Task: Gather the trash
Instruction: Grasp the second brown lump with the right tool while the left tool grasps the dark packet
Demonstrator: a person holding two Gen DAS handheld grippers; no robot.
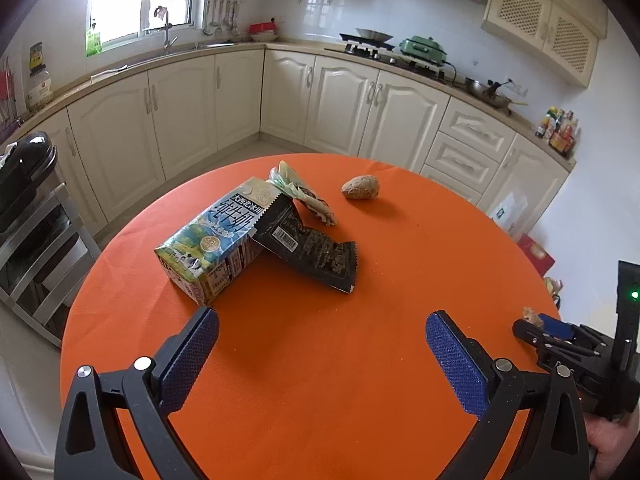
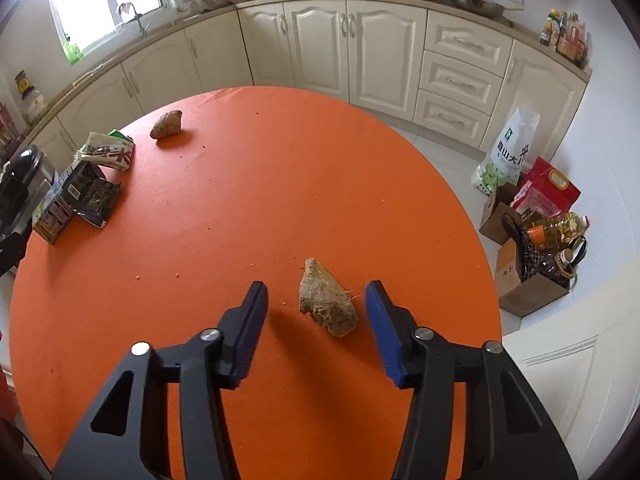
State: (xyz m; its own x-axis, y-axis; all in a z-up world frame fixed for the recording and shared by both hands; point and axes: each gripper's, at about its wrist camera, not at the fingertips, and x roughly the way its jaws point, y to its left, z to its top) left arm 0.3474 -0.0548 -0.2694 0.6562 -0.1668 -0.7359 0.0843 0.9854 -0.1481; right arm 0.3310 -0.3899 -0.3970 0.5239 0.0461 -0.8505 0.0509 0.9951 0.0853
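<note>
Your right gripper (image 2: 316, 300) stands with its jaws spread wide, and the nearer brown husk (image 2: 327, 300) lies on the orange table (image 2: 280, 168) between the two pads, closer to the right-hand one and touching neither. This looks like the pick-up step for that piece: you are lined up but have not yet closed. The next move calls for settling the fingertips low to the cloth, shifting a little right so the husk sits centred, then closing across its narrow width; it looks rough and fibrous, so it may shed crumbs.

Your left gripper (image 1: 322, 340) is also spread wide and holds nothing, hovering over bare cloth. Ahead of it lies the milk carton (image 1: 210, 240) on its side, with the black snack wrapper (image 1: 310, 246) leaning against it and a crumpled green wrapper (image 1: 302, 194) touching behind. A second husk (image 1: 360, 187) sits apart, farther back. A likely bin (image 1: 24, 172) stands beyond the table's left edge.
</note>
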